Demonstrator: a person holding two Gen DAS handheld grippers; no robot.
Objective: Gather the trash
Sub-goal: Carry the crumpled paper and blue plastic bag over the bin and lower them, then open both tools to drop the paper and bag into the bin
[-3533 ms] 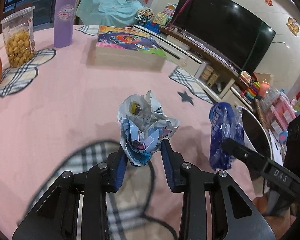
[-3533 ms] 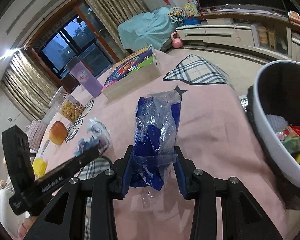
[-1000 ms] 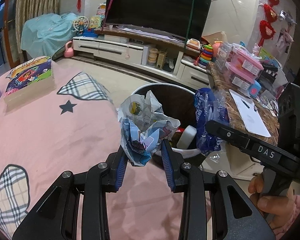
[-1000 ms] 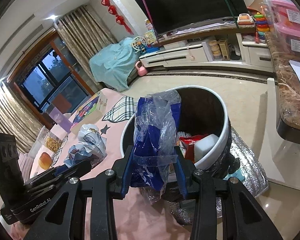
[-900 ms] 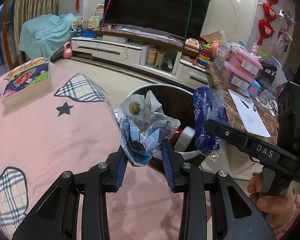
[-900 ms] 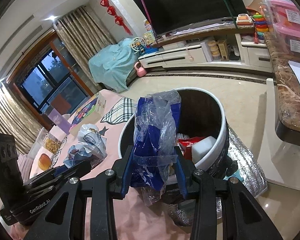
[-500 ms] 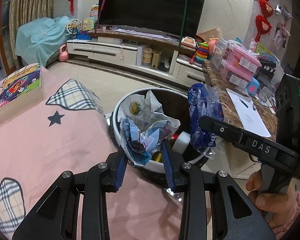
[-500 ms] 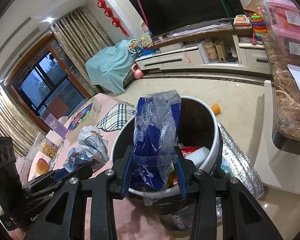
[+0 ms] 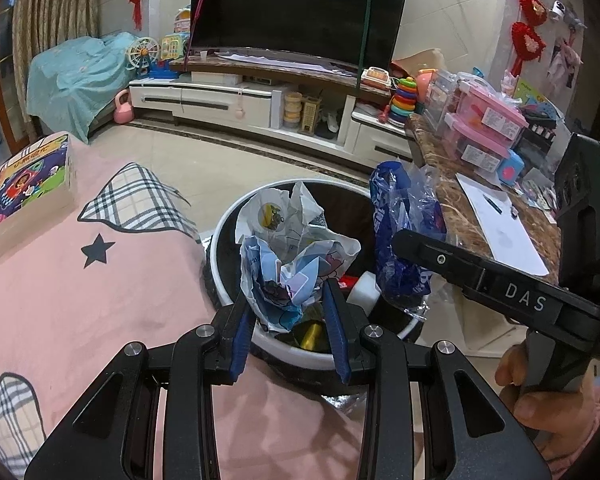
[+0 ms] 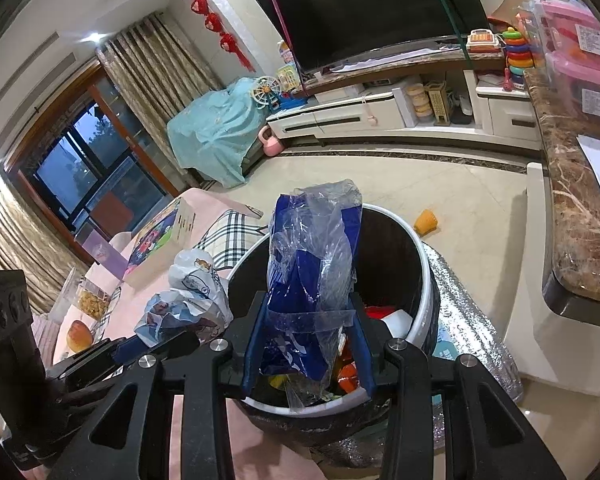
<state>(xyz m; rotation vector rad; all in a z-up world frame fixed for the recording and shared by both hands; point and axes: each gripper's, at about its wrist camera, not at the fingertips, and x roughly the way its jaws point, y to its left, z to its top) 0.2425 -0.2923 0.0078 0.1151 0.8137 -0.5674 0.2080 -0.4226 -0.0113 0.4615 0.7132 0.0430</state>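
Left gripper [image 9: 290, 316] grasps a crumpled wrapper [image 9: 292, 256] and right gripper [image 10: 308, 344] grasps a blue plastic bag [image 10: 312, 276], both held above the bin [image 10: 424, 276] just ahead; pickup done, release outstanding.

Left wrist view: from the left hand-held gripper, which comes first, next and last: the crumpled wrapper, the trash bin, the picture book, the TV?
1. Crumpled wrapper, pinched between the left hand-held gripper fingers.
2. Trash bin, just past the fingertips, below the wrapper.
3. Picture book, far left on the pink tablecloth.
4. TV, on the back wall.
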